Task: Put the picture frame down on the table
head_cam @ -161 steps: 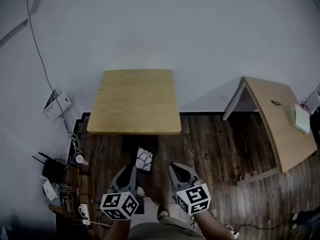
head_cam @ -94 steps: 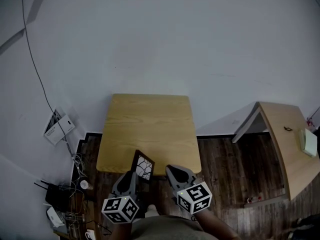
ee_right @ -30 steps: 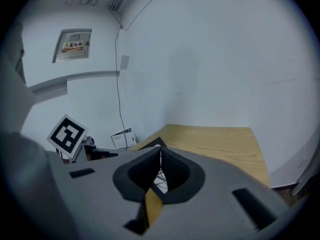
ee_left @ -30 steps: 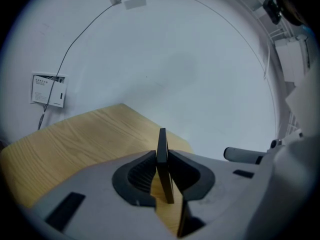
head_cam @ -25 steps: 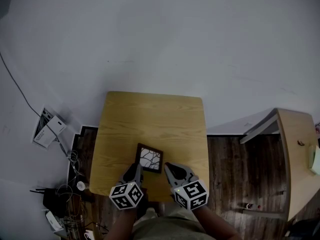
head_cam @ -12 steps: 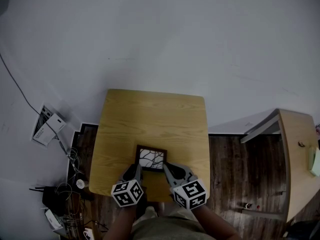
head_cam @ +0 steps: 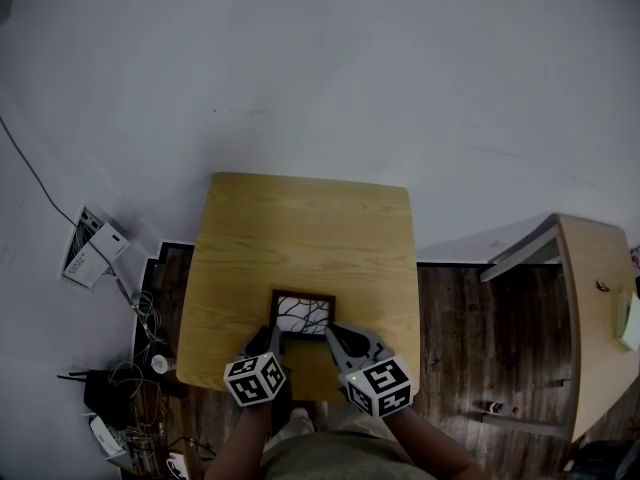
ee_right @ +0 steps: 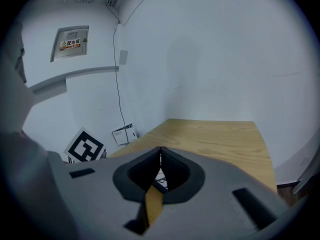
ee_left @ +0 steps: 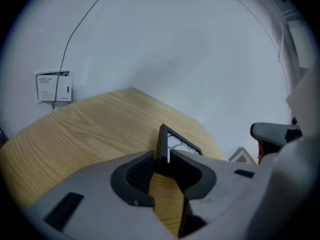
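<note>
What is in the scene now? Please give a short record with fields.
frame: dark, over the near part of the table
table: light wood, next to a white wall
left gripper: shut on the frame's near left edge
right gripper: jaws together, nothing between them, close to the frame's near right corner
frame resting on table: cannot tell
</note>
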Available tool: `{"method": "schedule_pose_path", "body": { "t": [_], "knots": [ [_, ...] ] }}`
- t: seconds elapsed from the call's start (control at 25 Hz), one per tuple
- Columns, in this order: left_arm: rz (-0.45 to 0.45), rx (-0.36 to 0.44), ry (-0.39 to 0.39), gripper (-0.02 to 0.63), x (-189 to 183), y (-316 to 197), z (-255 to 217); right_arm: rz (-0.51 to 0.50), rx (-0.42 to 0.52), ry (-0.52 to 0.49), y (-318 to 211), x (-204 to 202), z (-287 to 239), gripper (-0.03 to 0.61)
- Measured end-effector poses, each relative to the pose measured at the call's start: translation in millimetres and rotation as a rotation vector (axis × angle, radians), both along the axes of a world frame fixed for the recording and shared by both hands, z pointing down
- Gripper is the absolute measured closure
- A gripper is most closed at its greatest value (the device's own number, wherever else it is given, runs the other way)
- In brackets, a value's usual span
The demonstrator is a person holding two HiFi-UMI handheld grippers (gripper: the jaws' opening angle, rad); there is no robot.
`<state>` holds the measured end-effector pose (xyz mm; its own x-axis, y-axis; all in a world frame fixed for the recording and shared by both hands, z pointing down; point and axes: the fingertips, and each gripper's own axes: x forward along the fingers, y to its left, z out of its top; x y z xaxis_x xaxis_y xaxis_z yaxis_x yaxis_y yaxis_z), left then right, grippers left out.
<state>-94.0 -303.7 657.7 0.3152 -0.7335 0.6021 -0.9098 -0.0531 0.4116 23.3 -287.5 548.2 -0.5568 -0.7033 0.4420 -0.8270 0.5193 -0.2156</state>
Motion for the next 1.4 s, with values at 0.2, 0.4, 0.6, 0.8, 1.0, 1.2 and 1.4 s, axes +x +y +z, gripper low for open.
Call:
{"method": "schedule_pose_path", "body": {
  "t": [0.2,0.4,0.6,0.8,1.0,1.2,1.4],
  "knots": [
    [-0.017,-0.027,-0.048,0.586,-6,3,9,-0.001,0.0,0.003,0,2,1,0.577],
    [-0.024,-0.009,-0.035,0.586,-9,3,1,0.0,0.002,0.009,4,2,0,0.577],
    [-0.019,0.015,-0.03,0.594,-11,5,-11,0.002,0.009,0.01,9,-1,-3,0.577],
    [-0.009,0.037,-0.03,0.601,-14,14,-23,0.01,0.024,0.002,18,-4,-10,0.577],
    [0.024,0.078,-0.045,0.609,-15,25,-41,0.025,0.043,-0.008,30,-8,-17,0.577],
    [0.068,0.124,-0.061,0.611,-13,39,-60,0.039,0.066,-0.015,46,-10,-25,0.577],
    [0.112,0.161,-0.073,0.611,-12,56,-76,0.057,0.086,-0.024,61,-12,-32,0.577]
  ]
}}
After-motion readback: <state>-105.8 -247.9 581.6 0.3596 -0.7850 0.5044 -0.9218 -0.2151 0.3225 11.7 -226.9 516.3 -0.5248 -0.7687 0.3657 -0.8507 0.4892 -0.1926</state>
